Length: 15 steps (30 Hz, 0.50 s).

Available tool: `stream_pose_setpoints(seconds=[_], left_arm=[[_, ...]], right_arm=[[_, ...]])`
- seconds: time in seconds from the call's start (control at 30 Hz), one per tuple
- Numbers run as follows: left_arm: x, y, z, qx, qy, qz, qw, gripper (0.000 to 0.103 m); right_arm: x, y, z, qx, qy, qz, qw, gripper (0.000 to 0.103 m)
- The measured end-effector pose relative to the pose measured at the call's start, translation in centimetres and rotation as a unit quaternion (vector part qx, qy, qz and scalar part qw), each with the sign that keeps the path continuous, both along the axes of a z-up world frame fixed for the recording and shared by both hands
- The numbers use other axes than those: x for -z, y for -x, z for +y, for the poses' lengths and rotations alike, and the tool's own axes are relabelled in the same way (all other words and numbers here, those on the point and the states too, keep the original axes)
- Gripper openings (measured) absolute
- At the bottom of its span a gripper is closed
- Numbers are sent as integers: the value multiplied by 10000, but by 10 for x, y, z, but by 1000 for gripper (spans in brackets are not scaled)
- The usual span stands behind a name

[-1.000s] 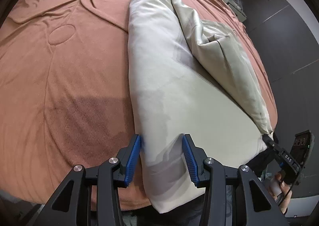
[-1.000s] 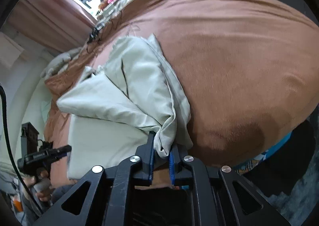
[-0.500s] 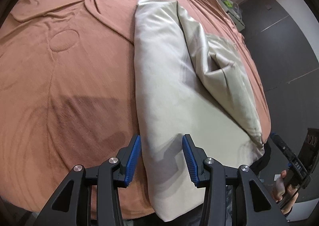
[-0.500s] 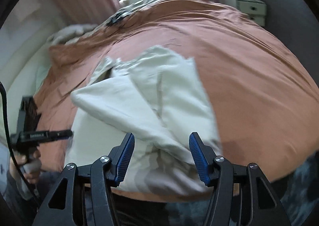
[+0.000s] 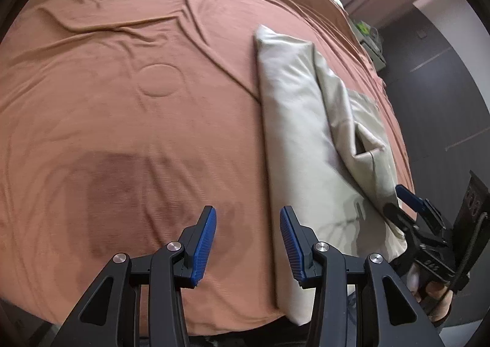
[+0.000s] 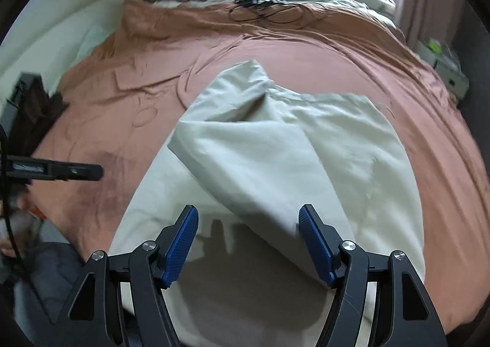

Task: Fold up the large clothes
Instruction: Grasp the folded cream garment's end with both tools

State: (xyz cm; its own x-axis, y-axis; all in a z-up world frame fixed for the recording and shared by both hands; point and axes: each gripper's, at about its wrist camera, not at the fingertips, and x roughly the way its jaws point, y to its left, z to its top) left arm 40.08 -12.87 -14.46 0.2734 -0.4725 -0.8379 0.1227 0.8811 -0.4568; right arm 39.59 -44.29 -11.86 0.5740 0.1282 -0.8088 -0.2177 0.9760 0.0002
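Lying partly folded on the rust-brown bedspread (image 5: 128, 120), the pale cream garment (image 6: 275, 163) runs lengthwise near the bed's right side in the left wrist view, its near end at the front edge of the bed; one long flat panel sits under a looser folded-over flap (image 5: 361, 132) along its right side. Looks like thin, light woven cloth, soft and limp, creases easily, will sag and slide if lifted by one point, nothing fragile. Best hold, I'd judge: pinch the doubled edge or a corner of the flap, both layers together, one corner per gripper so the fold stays square. Left gripper (image 5: 248, 243) hovers over the bare bedspread just left of the garment's near end, jaws moderately apart, nothing between them. Right gripper (image 6: 248, 249) hangs above the near part of the garment, jaws have just been opening and now stand wide, cloth lies below them but the pads don't press on it, so nothing held. Black cables (image 6: 263, 10) lie at the far end of the bed, pillows and a window beyond. Writing: a small white mark on the right gripper's body in the left wrist view is too small to read; no brand or garment label visible.
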Motion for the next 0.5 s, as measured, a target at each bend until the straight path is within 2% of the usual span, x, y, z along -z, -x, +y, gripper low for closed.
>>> stream_pose_setpoints(seconds=[0.1,0.13,0.17,0.2,0.23,0.33,0.5], left_arm=[[1,0,14,-104,11,24,9999,45],[0,0,16,-130,6,32,9999,45],[0,1,18,-147,2,35,9999,45],[0,1,20,-160,0,36,9999,45],[-1,1,20,-165,-3,32,9999,45],[-4,-1,20,-157,-14,3,9999,45],[-7,-9,9,-75,-11,-29,10000,45]], right_arm=[[9,-13,17,-29,498,37,9987,68],[13,-16,19,-21,626,66,9980,65],[15,-18,20,0,680,81,9977,57],[15,-20,17,49,693,78,9976,32],[13,-22,11,127,633,97,9979,18],[-4,-25,-15,371,162,-66,9992,13],[-38,-26,-62,830,-104,-354,9959,10]])
